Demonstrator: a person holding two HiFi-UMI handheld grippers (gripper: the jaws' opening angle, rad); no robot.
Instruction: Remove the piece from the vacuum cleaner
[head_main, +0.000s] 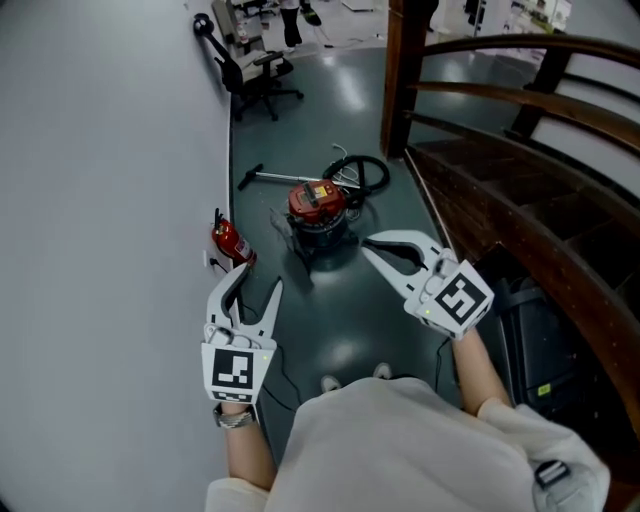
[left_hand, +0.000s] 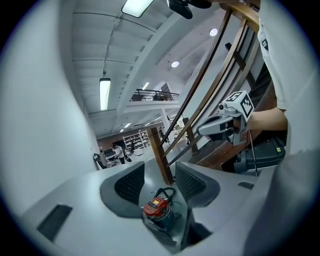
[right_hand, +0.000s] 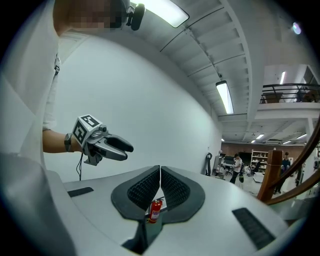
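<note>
A vacuum cleaner (head_main: 318, 205) with a red top and dark drum stands on the dark green floor ahead of me. Its black hose (head_main: 362, 172) coils behind it, and a wand (head_main: 268, 178) lies to its left. My left gripper (head_main: 258, 280) is held open in the air well short of the vacuum, with nothing between its jaws. In the left gripper view the vacuum cleaner (left_hand: 156, 207) shows far off in the gap of the left gripper (left_hand: 160, 182). My right gripper (head_main: 368, 246) is shut and empty, off to the vacuum's right. In its own view the right gripper (right_hand: 160, 175) has its pads together.
A red fire extinguisher (head_main: 232, 241) stands against the white wall (head_main: 100, 200) on the left. An office chair (head_main: 258, 75) sits further back. A wooden post (head_main: 400, 70) and stair railing (head_main: 500, 100) run along the right, with a black case (head_main: 545, 340) beside them.
</note>
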